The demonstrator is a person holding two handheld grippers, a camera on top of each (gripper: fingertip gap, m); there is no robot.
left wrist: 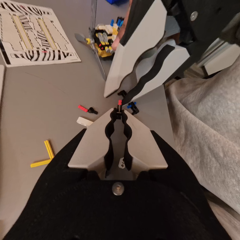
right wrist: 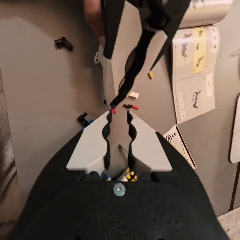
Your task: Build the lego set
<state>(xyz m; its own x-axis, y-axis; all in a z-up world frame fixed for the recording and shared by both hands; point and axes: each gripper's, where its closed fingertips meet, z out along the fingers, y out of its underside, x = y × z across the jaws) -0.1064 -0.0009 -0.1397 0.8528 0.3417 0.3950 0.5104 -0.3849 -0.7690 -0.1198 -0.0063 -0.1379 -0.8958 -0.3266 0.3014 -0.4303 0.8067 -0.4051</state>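
The left gripper (left wrist: 118, 114) pinches a small black-and-red pin piece (left wrist: 119, 108) at its tips, the right gripper (right wrist: 119, 114) gapes empty just opposite — loose parts (left wrist: 87, 109) beside, the half-built yellow model (left wrist: 103, 40) beyond — much remains unbuilt.

Smooth grey tabletop (left wrist: 39, 90), matte, faintly scratched toward 9 o'clock in the left wrist view. Grey fleecy fabric (left wrist: 207, 129) bunched along the edge from 2 to 5 o'clock. In the right wrist view, soft warm indoor light, a pale rounded board (right wrist: 235, 129) at 3 o'clock, speckled flooring (right wrist: 229, 223) at 5 o'clock.
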